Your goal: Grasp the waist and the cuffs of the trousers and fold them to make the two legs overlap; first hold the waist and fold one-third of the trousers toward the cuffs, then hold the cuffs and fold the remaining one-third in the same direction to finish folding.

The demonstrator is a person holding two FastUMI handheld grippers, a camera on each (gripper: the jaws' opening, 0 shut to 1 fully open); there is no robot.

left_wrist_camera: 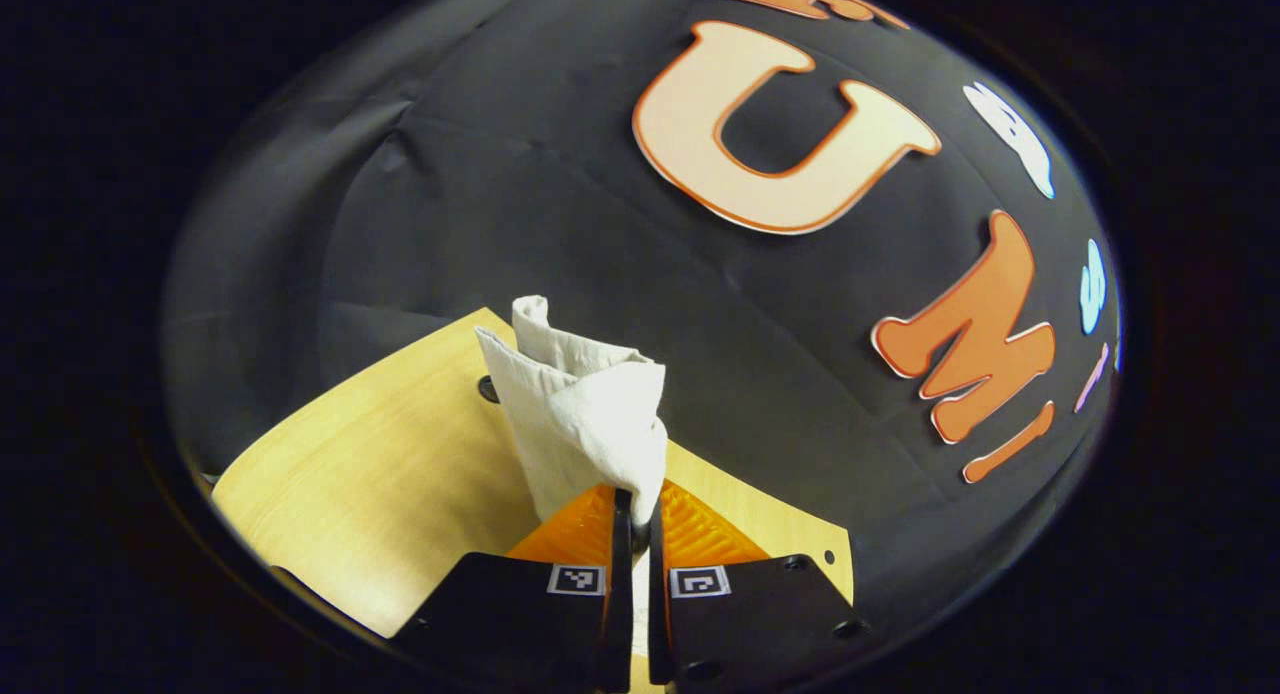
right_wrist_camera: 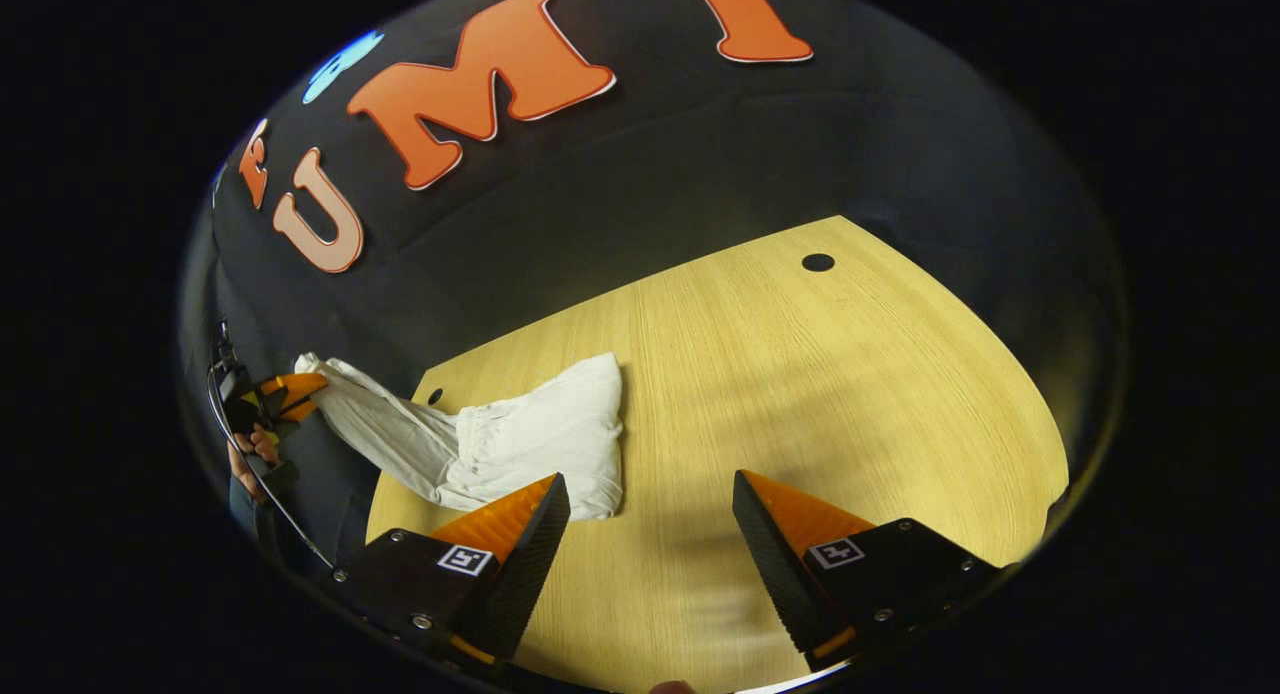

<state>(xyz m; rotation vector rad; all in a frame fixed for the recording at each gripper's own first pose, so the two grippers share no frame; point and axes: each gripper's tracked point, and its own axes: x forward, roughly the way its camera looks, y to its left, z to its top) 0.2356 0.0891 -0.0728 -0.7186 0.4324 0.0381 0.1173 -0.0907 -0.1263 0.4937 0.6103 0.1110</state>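
Observation:
White trousers (right_wrist_camera: 520, 439) lie bunched on the wooden table (right_wrist_camera: 820, 394), with one end pulled up and off the table's left edge. My left gripper (left_wrist_camera: 636, 509) is shut on that raised end of the white trousers (left_wrist_camera: 585, 414), whose cloth stands up in folds above the fingertips. The left gripper (right_wrist_camera: 295, 389) also appears at the far left of the right gripper view, held by a hand (right_wrist_camera: 250, 454), gripping the stretched cloth. My right gripper (right_wrist_camera: 650, 494) hangs open over the table, just right of the trousers' gathered waist end, with nothing between its fingers.
The table (left_wrist_camera: 380, 474) has small dark holes (right_wrist_camera: 818, 262) near its far corners. The booth's black cloth wall rises behind the table on all sides. Bare wood stretches to the right of the trousers.

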